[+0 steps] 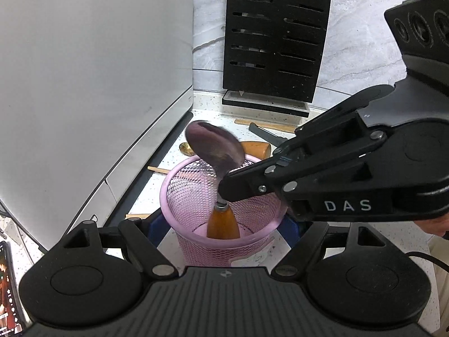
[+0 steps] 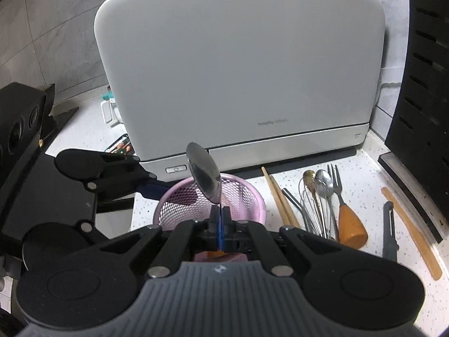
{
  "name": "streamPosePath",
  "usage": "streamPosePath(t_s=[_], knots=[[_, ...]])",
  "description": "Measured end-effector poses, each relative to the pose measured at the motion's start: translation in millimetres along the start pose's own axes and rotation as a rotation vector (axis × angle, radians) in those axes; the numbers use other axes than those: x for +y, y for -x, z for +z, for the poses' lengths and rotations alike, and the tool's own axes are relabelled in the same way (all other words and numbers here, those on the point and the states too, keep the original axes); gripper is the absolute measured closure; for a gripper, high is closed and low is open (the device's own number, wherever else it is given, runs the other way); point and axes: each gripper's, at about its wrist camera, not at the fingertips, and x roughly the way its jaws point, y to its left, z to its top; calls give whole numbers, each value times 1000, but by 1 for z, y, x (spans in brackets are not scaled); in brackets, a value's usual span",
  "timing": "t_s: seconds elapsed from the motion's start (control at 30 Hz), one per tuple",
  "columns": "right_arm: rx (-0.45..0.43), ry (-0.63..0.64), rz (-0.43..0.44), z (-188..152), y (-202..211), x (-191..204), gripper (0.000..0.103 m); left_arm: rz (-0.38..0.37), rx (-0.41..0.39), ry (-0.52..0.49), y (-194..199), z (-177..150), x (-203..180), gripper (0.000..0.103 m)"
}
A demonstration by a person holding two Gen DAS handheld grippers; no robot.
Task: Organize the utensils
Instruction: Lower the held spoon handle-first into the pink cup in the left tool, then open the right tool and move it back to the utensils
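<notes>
Spoon (image 1: 214, 147), steel bowl up, wooden handle down, stands tilted inside the pink mesh cup (image 1: 179, 179); handle end sits low within the cup, bowl rises above the rim. Right gripper (image 2: 220, 213) is pinched tight on the spoon's thin metal neck, just above the ferrule, its fingers pressed together with the neck between the blue pads. Seen from the left wrist, this gripper reaches in from the right over the cup's rim. Left gripper (image 1: 224, 224) clasps the pink mesh cup from both sides, blue pads against the cup wall, steadying it on the speckled white counter (image 2: 364, 174). Beside the cup, to its right in the right wrist view, loose utensils lie in a cluster: a pair of chopsticks (image 2: 277, 196), a wire whisk (image 2: 308, 213), a gold spoon (image 2: 308, 175), a silver spoon (image 2: 324, 185), and a fork with a wooden handle (image 2: 346, 219). Further right lie a dark peeler (image 2: 390, 230) and a single pale wooden stick (image 2: 412, 233). Behind the cup stands a large white appliance (image 2: 241, 70), with a power button low on its front. A black slotted knife block (image 1: 276, 36) stands at the counter's back edge, near the wall. A phone (image 1: 8, 289) lies at the left edge, screen lit.
</notes>
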Motion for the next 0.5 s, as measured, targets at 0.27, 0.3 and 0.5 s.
streamPosePath(t_s=[0.27, 0.3, 0.5], knots=[[19, -52, -28, 2, 7, -6, 97, 3, 5, -5, -1, 1, -1, 11], [19, -61, -26, 2, 8, -8, 94, 3, 6, -9, -2, 1, -2, 11], [19, -66, -40, 4, 25, -8, 73, -2, 6, -3, -3, 0, -1, 11]])
